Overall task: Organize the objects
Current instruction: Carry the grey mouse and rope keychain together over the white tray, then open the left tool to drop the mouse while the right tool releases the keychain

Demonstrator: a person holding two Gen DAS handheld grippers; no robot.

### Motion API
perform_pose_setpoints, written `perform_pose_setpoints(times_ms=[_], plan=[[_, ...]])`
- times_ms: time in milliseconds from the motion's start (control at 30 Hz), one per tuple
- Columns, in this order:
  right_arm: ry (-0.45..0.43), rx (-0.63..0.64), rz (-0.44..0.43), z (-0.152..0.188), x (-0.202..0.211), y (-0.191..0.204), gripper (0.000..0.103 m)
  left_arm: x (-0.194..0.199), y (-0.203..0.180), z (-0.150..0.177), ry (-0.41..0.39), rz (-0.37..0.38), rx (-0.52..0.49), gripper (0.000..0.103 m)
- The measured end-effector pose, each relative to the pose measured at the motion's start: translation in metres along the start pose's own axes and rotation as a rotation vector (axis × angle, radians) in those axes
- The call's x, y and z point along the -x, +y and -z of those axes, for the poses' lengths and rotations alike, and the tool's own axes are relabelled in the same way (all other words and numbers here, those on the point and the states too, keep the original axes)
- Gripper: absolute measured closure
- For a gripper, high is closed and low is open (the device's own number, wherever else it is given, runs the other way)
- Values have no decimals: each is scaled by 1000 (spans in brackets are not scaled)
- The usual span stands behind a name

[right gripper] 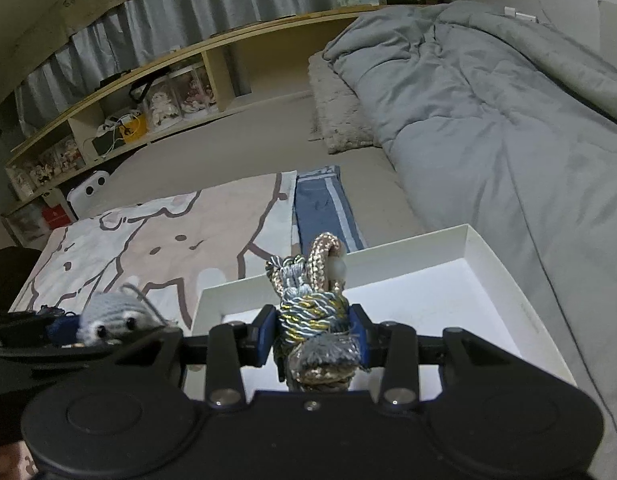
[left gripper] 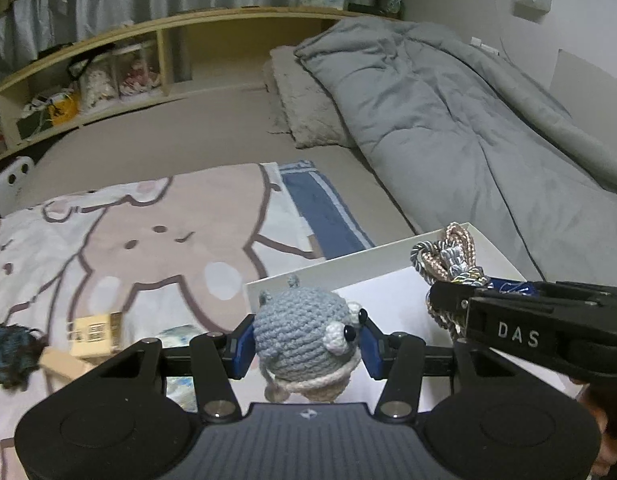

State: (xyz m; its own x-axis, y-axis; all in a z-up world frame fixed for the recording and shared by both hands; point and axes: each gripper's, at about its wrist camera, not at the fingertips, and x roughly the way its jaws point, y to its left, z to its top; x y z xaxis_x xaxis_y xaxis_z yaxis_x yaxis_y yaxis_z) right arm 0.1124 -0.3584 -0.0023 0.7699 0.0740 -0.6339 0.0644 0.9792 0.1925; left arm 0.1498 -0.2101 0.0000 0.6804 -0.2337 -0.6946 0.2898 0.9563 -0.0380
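The crocheted toy (left gripper: 302, 334), grey-blue, sits pinched in the left gripper (left gripper: 306, 344) jaws above the white box (right gripper: 488, 248) near edge. The right gripper (right gripper: 313, 338), marked "DAS", pinches a braided cord bundle (right gripper: 312, 292) over the box.

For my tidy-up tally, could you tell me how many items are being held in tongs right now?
2: a crocheted grey toy in the left tongs, and a knotted cord bundle in the right tongs, both near the white box.
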Motion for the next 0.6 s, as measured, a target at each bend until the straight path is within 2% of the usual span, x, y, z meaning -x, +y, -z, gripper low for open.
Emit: perform_pose_setpoints(times_ms=[133,433,600], plan=[[9,-20,10,-3,-12,-13,63,-19,-6,-5,6,4,-11,50],[69,-14,102,-3,-36,-27,63,-54,-6,-7,44,-2,-13,50],[59,-9,109,-5,-38,-29,63,-62,-6,-6,27,12,7,50]])
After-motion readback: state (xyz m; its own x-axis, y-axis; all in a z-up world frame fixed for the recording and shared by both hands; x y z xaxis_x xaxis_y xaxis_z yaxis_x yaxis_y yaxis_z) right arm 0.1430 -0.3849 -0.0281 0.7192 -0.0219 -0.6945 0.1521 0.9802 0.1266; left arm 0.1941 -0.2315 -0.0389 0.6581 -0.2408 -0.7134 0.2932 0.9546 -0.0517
